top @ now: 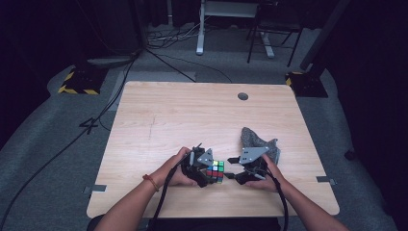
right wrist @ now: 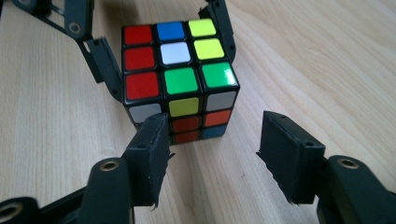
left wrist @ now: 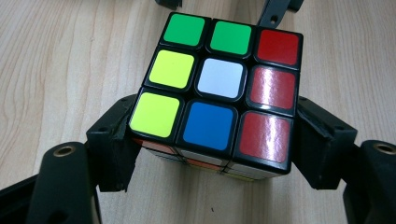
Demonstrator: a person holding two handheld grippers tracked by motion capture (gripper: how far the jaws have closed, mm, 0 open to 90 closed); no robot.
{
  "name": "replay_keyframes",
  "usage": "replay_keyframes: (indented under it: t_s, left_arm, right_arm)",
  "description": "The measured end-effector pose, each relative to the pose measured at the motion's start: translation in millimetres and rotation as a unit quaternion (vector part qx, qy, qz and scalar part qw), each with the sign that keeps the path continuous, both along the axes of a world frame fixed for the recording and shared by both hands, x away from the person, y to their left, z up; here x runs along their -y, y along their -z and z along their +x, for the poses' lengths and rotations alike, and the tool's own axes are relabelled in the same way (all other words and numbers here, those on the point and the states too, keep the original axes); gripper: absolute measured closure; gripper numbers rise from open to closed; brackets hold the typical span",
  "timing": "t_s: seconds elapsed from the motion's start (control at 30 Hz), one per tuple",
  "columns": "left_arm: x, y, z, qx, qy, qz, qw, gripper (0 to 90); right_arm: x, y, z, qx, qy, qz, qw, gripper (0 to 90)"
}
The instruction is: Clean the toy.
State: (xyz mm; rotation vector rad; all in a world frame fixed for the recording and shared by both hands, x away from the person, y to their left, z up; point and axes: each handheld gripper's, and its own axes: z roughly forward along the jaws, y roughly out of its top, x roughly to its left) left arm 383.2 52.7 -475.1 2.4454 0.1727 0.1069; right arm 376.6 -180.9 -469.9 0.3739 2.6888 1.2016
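Your left tool (top: pixel 215 174) holds the puzzle cube (top: pixel 216 171) near the front edge of the desk (top: pixel 192 110), its pads pressed against two opposite sides. In the left gripper view the cube's (left wrist: pixel 219 93) top shows green, yellow, white, blue and red stickers; none carries a logo or lettering you could read. Your right tool (right wrist: pixel 212 154) stands open just beside the cube (right wrist: pixel 180 79), gripping nothing. A grey cloth (top: pixel 260 140) lies behind your right hand (top: pixel 269 174).

A scrambled puzzle cube (top: pixel 216 171) (white centre facing up) sits flat on the table's near edge.
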Motion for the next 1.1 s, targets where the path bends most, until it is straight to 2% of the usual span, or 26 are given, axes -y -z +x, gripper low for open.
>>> replay_keyframes:
  t_s: [0.13, 0.2, 0.23, 0.3, 0.33, 0.47, 0.6, 0.7, 0.77, 0.87, 0.93, 1.1]
  left_arm:
    - [1.2, 0.5, -0.1, 0.002, -0.005, -0.004, 1.0000, 25.6]
    - [3.1, 0.4, -1.7, 0.000, -0.003, -0.009, 1.0000, 28.4]
    - [4.5, 0.3, -2.6, 0.006, -0.005, -0.006, 1.0000, 28.1]
    - [5.6, -0.8, -3.7, 0.008, 0.006, -0.003, 1.0000, 29.6]
    - [6.3, -0.8, -4.6, 0.008, 0.006, -0.003, 1.0000, 33.1]
    - [7.0, -1.0, -4.7, 0.010, 0.008, -0.001, 0.9999, 33.2]
    - [6.9, -0.8, -4.4, 0.009, 0.009, -0.001, 0.9999, 33.3]
    - [7.6, -0.8, -4.6, 0.012, 0.007, 0.003, 0.9999, 32.8]
    - [9.4, -0.2, -5.3, 0.011, 0.004, 0.006, 0.9999, 31.4]
    - [14.1, 1.9, -5.0, 0.014, 0.005, 0.012, 0.9998, 27.5]
    - [17.7, 4.5, -4.7, 0.015, 0.005, 0.021, 0.9997, 28.0]
    - [19.0, 6.8, -2.4, 0.011, 0.014, 0.021, 0.9996, 29.9]
  right_arm:
    - [0.7, -4.4, -2.0, 0.013, 0.003, 0.013, 0.9998, 42.8]
    - [2.8, -8.5, -1.6, 0.007, 0.008, 0.052, 0.9986, 45.2]
    - [2.2, -11.6, -1.5, 0.008, 0.009, 0.058, 0.9983, 44.6]
    - [-0.8, -16.6, -4.3, 0.030, 0.006, 0.040, 0.9987, 47.3]
    - [-1.5, -17.5, -5.9, 0.038, 0.006, 0.036, 0.9986, 47.3]
    - [6.0, -15.5, -0.5, 0.009, 0.003, 0.050, 0.9987, 45.8]
    - [17.2, -15.9, 4.2, 0.006, 0.010, 0.039, 0.9992, 45.4]
    - [16.2, -8.3, 6.6, -0.004, -0.003, -0.001, 1.0000, 45.1]
    - [12.4, -1.2, 7.0, 0.001, -0.007, -0.026, 0.9996, 44.7]
    - [9.6, 4.2, 9.1, -0.008, -0.010, -0.031, 0.9994, 44.7]
    - [8.5, 6.0, 10.3, -0.007, -0.009, -0.034, 0.9994, 44.4]
    - [8.0, 11.1, 13.3, -0.012, -0.003, -0.037, 0.9992, 43.8]
